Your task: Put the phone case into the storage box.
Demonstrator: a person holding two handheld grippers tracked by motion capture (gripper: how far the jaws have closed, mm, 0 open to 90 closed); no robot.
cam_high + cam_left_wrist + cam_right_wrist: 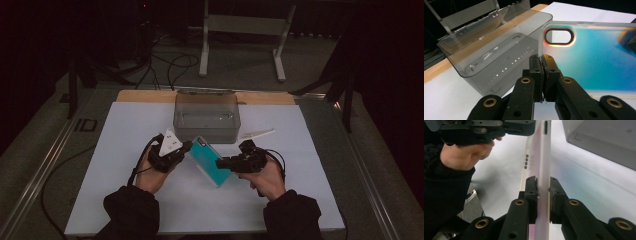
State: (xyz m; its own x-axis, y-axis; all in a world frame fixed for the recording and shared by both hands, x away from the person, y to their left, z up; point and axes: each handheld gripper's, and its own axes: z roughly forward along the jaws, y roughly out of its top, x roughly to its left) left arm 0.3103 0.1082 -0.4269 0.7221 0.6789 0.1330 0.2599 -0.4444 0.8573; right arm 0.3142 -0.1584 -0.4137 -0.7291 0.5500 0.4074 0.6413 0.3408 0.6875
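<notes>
No writing or brand can be read on anything here. Nearest the person, the two hands hold the grippers above the white mat (pixel 125 200), and a teal phone case (pixel 212 161) hangs between them, clear of the mat. The left gripper (pixel 184 148) is clenched on the case's edge near its camera cutout (pixel 559 36); in the left gripper view its jaws stand pressed together on the rim just below that oval hole. The right gripper (pixel 220 163) grasps the opposite end: the right gripper view shows the case (pixel 541 170) edge-on between its jaws, both pads against it, with the left hand (pixel 464 155) farther off at the other end. Just beyond the case stands a clear grey box (pixel 206 117), its lid tilted open. Right of the box, a white strip (pixel 256 133) lies flat on the mat.
</notes>
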